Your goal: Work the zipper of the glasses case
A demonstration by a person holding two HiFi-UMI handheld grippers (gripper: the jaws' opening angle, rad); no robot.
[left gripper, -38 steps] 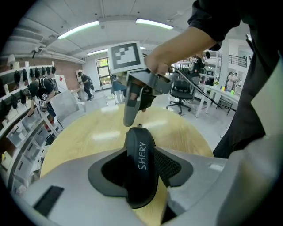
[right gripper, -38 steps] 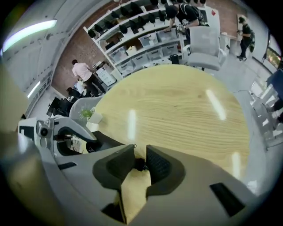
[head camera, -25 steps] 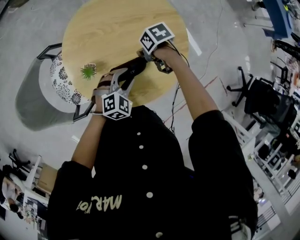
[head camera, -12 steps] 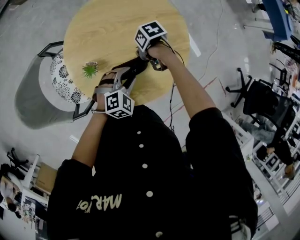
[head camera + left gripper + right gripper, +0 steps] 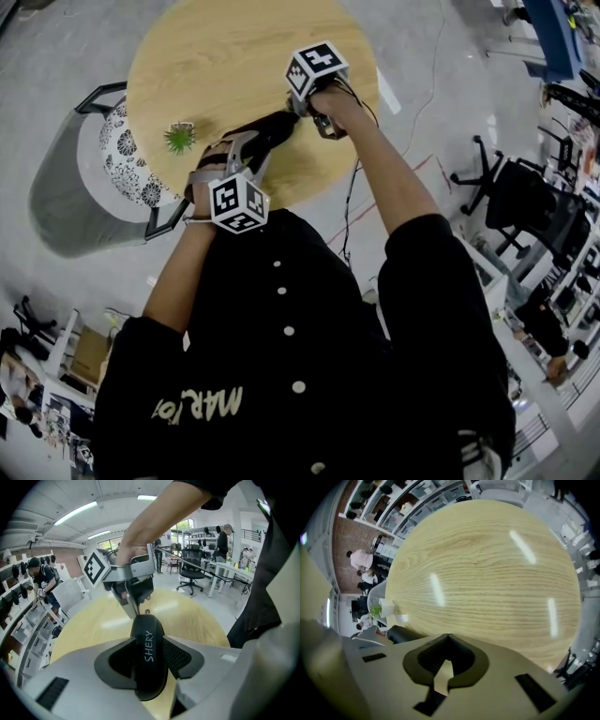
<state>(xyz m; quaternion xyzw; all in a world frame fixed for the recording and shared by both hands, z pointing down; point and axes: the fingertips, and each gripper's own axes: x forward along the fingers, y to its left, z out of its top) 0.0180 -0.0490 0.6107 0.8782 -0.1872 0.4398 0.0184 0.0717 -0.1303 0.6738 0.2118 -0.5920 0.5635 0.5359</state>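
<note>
The table (image 5: 487,573) was finished in pale, softly glossy wood grain. The glasses case (image 5: 146,630) at its 6 o'clock edge was covered in smooth black. The left hand-held gripper (image 5: 149,667) was seen in matt grey plastic.

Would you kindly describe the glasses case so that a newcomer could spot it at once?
At the near edge of the round wooden table, the left gripper clamps a black oval: the glasses case. Unlike the small green plant nearby, it bears white SHERY lettering.

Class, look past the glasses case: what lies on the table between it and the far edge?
Nothing: beyond the case the table is bare wood to its far edge, as the head view and right gripper view show.
</note>
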